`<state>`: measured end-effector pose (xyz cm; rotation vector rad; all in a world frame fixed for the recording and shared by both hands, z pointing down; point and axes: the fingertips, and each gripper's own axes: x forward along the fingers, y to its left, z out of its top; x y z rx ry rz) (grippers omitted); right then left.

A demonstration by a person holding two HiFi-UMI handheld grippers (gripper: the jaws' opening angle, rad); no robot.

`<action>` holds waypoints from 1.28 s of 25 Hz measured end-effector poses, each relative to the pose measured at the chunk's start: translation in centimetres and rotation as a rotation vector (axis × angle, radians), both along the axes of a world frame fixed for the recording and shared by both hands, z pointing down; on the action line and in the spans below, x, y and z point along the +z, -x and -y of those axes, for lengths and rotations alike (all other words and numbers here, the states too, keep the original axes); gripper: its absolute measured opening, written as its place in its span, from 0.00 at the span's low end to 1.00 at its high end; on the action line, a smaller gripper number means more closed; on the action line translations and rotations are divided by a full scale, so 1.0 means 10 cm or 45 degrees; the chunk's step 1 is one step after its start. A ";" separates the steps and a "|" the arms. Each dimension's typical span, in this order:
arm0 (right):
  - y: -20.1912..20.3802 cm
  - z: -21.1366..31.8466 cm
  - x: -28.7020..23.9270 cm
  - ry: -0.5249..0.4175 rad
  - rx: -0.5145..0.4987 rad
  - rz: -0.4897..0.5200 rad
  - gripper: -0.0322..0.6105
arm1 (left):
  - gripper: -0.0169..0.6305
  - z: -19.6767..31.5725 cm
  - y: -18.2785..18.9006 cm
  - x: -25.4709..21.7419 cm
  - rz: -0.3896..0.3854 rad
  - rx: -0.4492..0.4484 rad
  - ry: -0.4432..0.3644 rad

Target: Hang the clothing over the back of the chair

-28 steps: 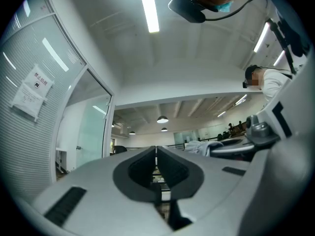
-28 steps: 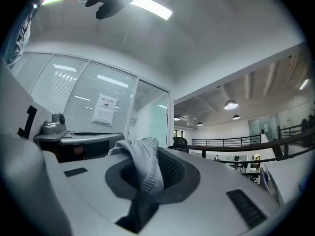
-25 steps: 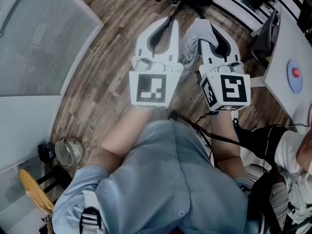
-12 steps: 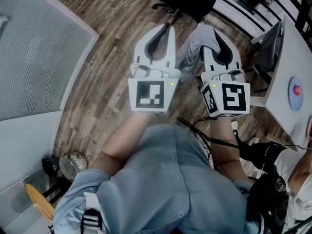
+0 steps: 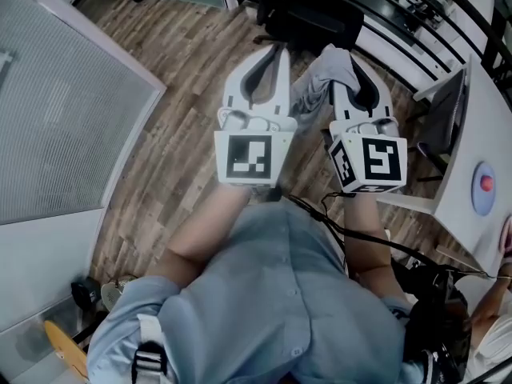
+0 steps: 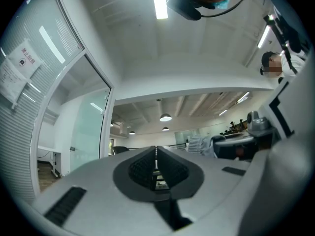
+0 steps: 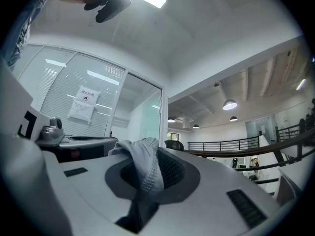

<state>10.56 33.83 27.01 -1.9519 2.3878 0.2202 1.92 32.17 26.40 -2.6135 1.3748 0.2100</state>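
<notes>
Clothing [image 5: 318,77] is being held pinched only by the right gripper [image 5: 352,64] fingers, the left gripper [image 5: 274,54] fingers being shut empty, so slippage before the chair [image 5: 316,18] is being risked.

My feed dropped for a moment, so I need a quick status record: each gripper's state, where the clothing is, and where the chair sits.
left gripper: jaws together, nothing between them
right gripper: jaws shut on the clothing
clothing: grey fabric, bunched at the right gripper's jaws, drooping between the two grippers above the wooden floor
chair: black office chair, ahead of both grippers, apart from them
task status: clothing not yet on the chair back
</notes>
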 end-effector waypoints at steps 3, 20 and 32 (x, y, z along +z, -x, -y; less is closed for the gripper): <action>-0.02 0.21 0.01 0.016 -0.012 -0.008 0.11 | 0.05 0.19 -0.05 0.01 -0.011 0.004 0.002; -0.74 1.72 0.06 0.045 -0.066 0.008 0.11 | 0.05 1.72 -0.81 0.25 0.055 -0.016 0.064; -0.93 2.95 -0.14 -0.001 -0.172 0.008 0.11 | 0.05 2.80 -0.99 0.07 0.052 -0.124 -0.004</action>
